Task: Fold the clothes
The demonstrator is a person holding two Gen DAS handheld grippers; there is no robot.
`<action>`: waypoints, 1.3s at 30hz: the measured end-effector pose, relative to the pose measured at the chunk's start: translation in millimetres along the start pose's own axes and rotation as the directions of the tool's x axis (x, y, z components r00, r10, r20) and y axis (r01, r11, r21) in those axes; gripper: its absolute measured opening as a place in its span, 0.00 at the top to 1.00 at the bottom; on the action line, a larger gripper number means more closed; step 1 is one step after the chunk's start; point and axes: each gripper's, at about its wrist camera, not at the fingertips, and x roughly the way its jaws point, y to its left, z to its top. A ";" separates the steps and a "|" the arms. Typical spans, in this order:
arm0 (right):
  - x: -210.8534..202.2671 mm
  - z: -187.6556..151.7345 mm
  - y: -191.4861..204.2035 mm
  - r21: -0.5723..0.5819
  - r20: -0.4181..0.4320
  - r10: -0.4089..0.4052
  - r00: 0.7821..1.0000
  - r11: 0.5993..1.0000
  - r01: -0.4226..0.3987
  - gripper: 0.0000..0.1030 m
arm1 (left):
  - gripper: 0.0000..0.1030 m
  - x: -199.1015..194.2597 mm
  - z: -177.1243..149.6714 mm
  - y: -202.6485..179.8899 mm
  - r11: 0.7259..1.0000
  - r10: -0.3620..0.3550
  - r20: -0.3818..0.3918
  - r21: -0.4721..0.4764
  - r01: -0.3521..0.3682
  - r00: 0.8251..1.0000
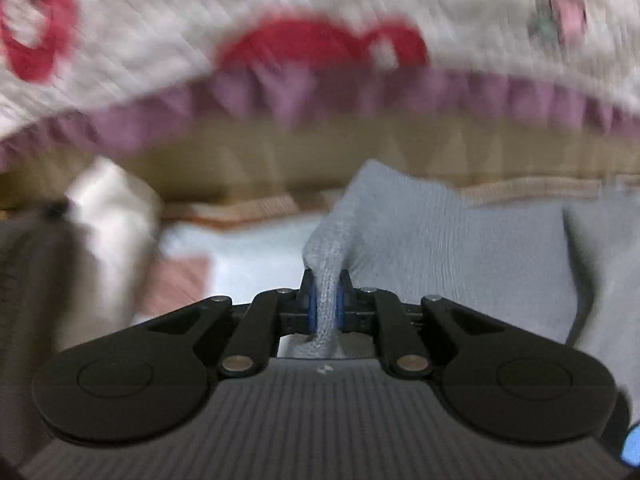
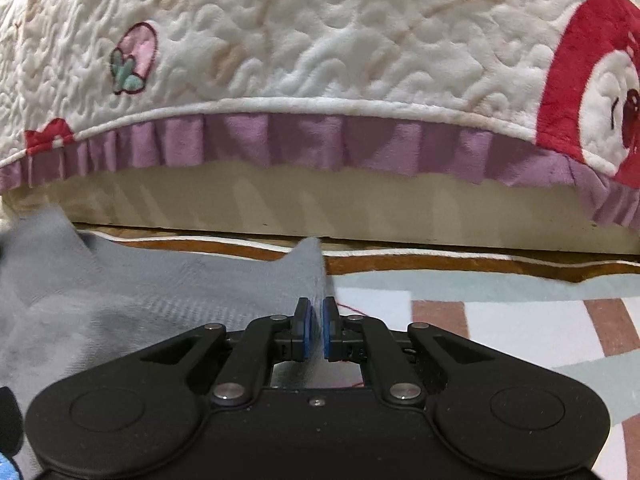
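Observation:
A grey knitted garment [image 1: 440, 240] is held up between both grippers above a patterned mat. My left gripper [image 1: 325, 304] is shut on a bunched edge of it, and the cloth spreads off to the right in the blurred left wrist view. In the right wrist view the same grey garment [image 2: 140, 292] stretches off to the left. My right gripper [image 2: 315, 330] is shut on a thin corner of it, which pokes up past the blue pads [image 2: 306, 332].
A bed with a white quilted cover [image 2: 320, 40], red and pink embroidery and a purple frill [image 2: 280, 140] fills the space ahead. Below lies a mat [image 2: 500, 320] of pale blue, white and brown patches. A white bundle [image 1: 112, 216] sits at left.

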 end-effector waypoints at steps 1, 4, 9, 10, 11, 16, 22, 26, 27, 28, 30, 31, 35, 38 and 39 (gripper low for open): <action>-0.4 2.3 0.4 -0.007 0.016 -0.012 1.000 1.000 0.012 1.00 | 0.94 -7.0 4.8 11.5 0.999 0.020 0.030 -0.051 -0.018 0.999; -5.0 16.8 3.6 -0.033 0.094 -0.037 0.995 0.999 0.040 1.00 | 0.94 6.3 -1.0 57.5 0.959 -0.028 -0.012 -0.281 0.024 1.000; 14.4 37.9 5.5 -0.021 0.014 0.038 0.999 0.999 -0.037 0.91 | 0.93 29.2 -22.7 79.9 0.942 0.027 -0.083 -0.331 -0.053 0.996; 18.6 38.0 4.5 0.010 -0.022 0.073 0.997 0.997 -0.073 0.81 | 0.92 31.6 -26.7 80.8 0.943 0.028 -0.093 -0.328 -0.058 0.995; 22.9 37.3 3.7 0.038 -0.059 0.104 0.993 0.994 -0.102 0.71 | 0.91 34.0 -30.7 81.8 0.944 0.030 -0.103 -0.325 -0.062 0.994; 43.3 23.7 1.7 0.085 -0.156 0.142 0.978 0.988 -0.130 0.44 | 0.68 43.7 -45.2 84.6 0.950 0.005 -0.155 -0.306 -0.053 0.988; 70.7 17.6 3.4 0.166 -0.153 0.205 0.967 0.970 -0.180 0.92 | 0.91 49.9 -53.2 76.8 0.950 -0.124 -0.178 -0.307 0.065 0.976; 25.8 48.1 15.6 0.170 0.062 0.263 0.963 0.948 -0.269 0.93 | 0.93 12.0 -38.4 66.0 0.976 -0.028 -0.056 -0.219 0.015 0.998; 11.2 59.0 17.5 0.135 0.117 0.248 0.962 0.955 -0.263 0.94 | 0.93 -0.4 -32.6 67.2 0.976 -0.007 -0.002 -0.217 0.007 1.000; 2.0 69.3 17.7 0.101 0.148 0.226 0.963 0.965 -0.242 0.94 | 0.94 -8.0 -26.3 68.1 0.976 0.027 0.030 -0.216 -0.020 0.999; -4.9 86.5 17.5 0.050 0.159 0.189 0.969 0.979 -0.199 0.95 | 0.94 -14.1 -15.8 68.3 0.974 0.106 0.068 -0.208 -0.090 0.992; -1.1 90.7 19.2 0.024 0.140 0.170 0.976 0.984 -0.175 0.94 | 0.94 -12.2 -12.0 67.6 0.971 0.148 0.074 -0.200 -0.131 0.986; 27.4 80.9 32.6 -0.064 0.036 0.039 0.999 0.997 -0.036 0.88 | 0.82 27.9 -20.4 68.2 0.965 0.134 -0.055 -0.221 -0.142 0.990; 32.9 65.6 24.2 0.006 -0.027 0.013 1.000 1.000 -0.013 0.81 | 0.65 17.5 -40.6 69.4 0.955 0.157 -0.129 -0.233 -0.184 0.979; 27.3 59.6 17.6 0.050 -0.050 0.033 0.998 0.998 -0.031 0.78 | 0.59 6.5 -47.8 69.5 0.953 0.158 -0.141 -0.239 -0.188 0.977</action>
